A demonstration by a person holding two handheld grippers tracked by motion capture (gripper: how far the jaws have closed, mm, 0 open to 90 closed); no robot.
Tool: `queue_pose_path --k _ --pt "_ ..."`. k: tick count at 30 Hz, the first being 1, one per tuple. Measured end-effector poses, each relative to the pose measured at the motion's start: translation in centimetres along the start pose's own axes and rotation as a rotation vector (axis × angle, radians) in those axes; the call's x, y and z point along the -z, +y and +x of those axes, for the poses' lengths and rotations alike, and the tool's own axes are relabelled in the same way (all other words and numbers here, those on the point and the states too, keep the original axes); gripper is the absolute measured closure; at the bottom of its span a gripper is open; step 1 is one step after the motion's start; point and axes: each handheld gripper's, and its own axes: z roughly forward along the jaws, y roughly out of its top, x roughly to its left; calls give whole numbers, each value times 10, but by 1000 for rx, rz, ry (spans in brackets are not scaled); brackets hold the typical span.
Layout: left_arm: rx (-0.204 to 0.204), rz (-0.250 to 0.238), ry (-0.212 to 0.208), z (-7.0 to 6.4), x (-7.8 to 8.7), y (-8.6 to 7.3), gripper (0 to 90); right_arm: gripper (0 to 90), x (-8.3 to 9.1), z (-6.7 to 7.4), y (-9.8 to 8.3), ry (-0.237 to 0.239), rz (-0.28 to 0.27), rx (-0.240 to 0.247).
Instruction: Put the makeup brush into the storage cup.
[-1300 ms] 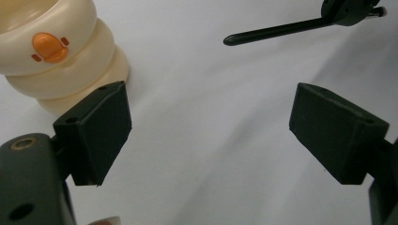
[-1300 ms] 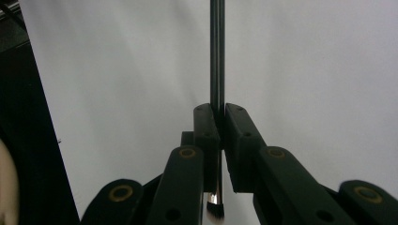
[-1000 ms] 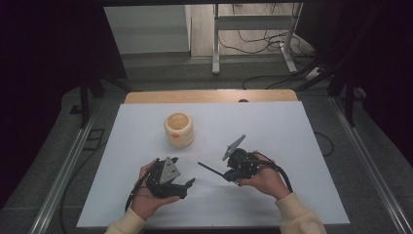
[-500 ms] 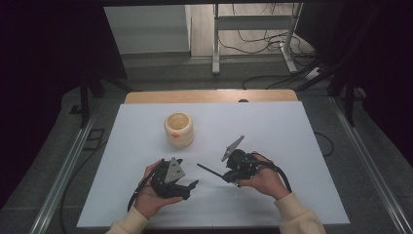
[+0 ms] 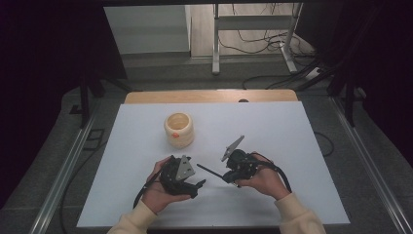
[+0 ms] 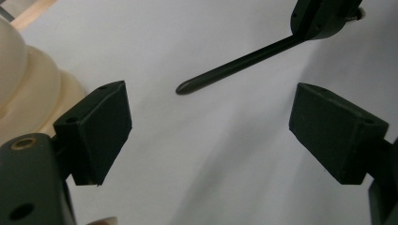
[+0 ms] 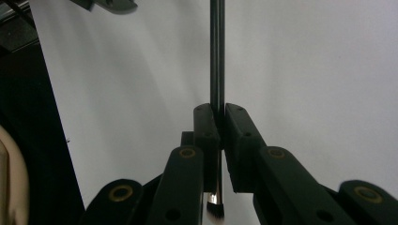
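A cream ridged cup [image 5: 178, 129] stood on the white table [image 5: 292, 131], left of centre and beyond both hands. Nearer the front edge, the left gripper [image 6: 206, 136] was held low with its jaws spread wide and nothing between them. Just to its right, a thin black brush [image 7: 216, 56] was clamped in the right gripper [image 7: 218, 123], its handle pointed toward the left gripper and its bristles [image 7: 215, 206] left behind the jaws.
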Motion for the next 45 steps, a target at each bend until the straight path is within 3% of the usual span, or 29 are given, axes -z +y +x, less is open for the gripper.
queue_pose_path --k 10,15,27,36,40,44,45 --pt "-54 20 -4 -4 -11 14 124 830 0 1 0 4 0 0" --pt "-95 37 -25 -6 -17 18 129 830 0 1 1 8 -1 9" --pt "-124 67 -49 -6 -28 20 154 831 -3 3 2 23 8 18" --pt "-223 114 -52 -13 -36 20 302 831 -3 4 3 26 6 18" --pt "-233 115 -51 -15 -36 21 349 830 -4 5 3 30 7 21" --pt "-251 107 -38 -17 -35 22 516 829 -4 5 3 34 5 21" --pt "-255 118 -46 -17 -34 23 516 829 -4 5 3 34 5 21"
